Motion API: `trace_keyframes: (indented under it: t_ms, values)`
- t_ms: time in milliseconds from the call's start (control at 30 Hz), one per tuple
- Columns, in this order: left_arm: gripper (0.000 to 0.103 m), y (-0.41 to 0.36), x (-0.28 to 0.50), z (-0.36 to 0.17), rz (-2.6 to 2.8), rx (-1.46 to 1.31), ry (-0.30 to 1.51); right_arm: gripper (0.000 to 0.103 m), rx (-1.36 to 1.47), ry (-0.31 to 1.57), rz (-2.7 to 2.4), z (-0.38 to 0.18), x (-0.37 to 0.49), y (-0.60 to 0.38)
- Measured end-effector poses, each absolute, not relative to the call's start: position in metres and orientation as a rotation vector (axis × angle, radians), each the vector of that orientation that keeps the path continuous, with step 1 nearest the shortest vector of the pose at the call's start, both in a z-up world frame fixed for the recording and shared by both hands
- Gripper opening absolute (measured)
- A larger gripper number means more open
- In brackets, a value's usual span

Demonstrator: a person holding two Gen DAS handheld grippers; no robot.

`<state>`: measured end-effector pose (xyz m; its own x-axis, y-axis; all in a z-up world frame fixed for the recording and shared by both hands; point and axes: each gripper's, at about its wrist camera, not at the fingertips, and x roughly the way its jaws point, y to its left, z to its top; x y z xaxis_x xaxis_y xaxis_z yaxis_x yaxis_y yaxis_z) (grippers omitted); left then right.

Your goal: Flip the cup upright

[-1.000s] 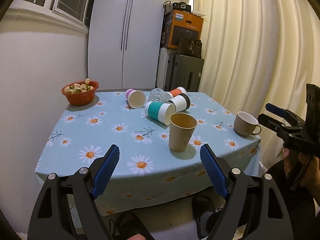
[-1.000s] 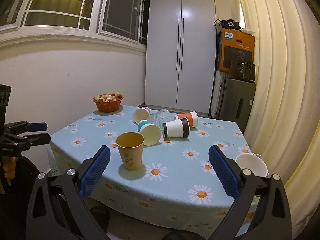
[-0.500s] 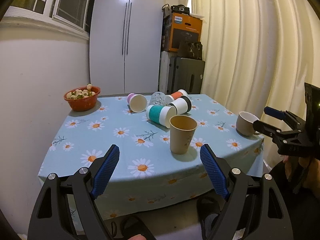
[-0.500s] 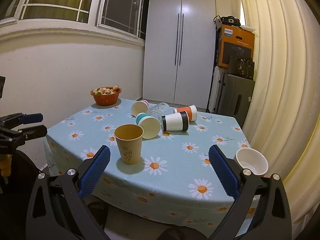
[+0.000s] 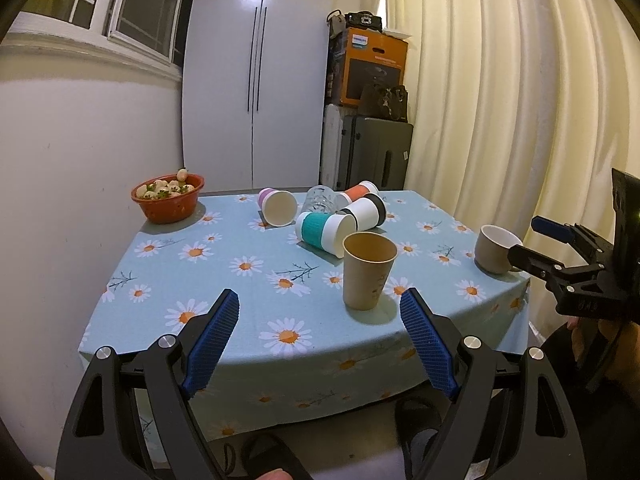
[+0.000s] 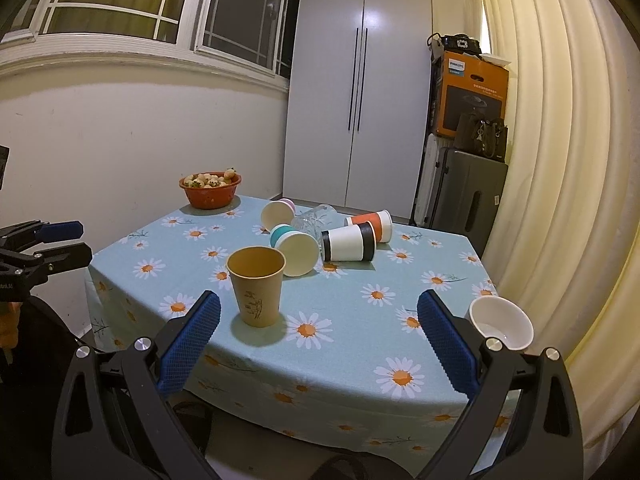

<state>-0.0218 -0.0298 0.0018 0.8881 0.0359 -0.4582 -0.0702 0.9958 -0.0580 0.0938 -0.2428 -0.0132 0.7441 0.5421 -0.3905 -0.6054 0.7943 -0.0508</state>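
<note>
Right now both grippers sit off the near edge of the table (image 5: 132, 312), jaws wide apart, holding nothing. Brown paper cup (image 5: 369, 270) stands upright w/ mouth up near the front of the daisy cloth. In left wrist view it's just beyond the left gripper (image 5: 320, 310) and toward its right finger; in right wrist view it's ahead of the right gripper (image 6: 319, 314), close to that one's left finger, not touching either.

Behind it, a cluster lies tipped on its sides: teal-banded cup (image 5: 325, 232), black-banded cup (image 6: 349, 243), orange-banded cup (image 6: 370, 221), pink cup (image 5: 277, 207), plus a clear glass (image 6: 315, 217), probably also on its side, hard to tell. Beige mug (image 5: 494, 248) stands upright at the table's right edge. Red bowl (image 6: 211, 190) of produce sits at far left corner.
</note>
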Motion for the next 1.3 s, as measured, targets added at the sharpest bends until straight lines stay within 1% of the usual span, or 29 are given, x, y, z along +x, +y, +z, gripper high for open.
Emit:
trace_keyframes:
  t_ms: [1300]
  values:
    - [0.081,-0.0304,-0.0199,0.0008,0.05,-0.075,0.481,0.098,-0.182,0.379,0.629,-0.0178,0.0965,-0.2412]
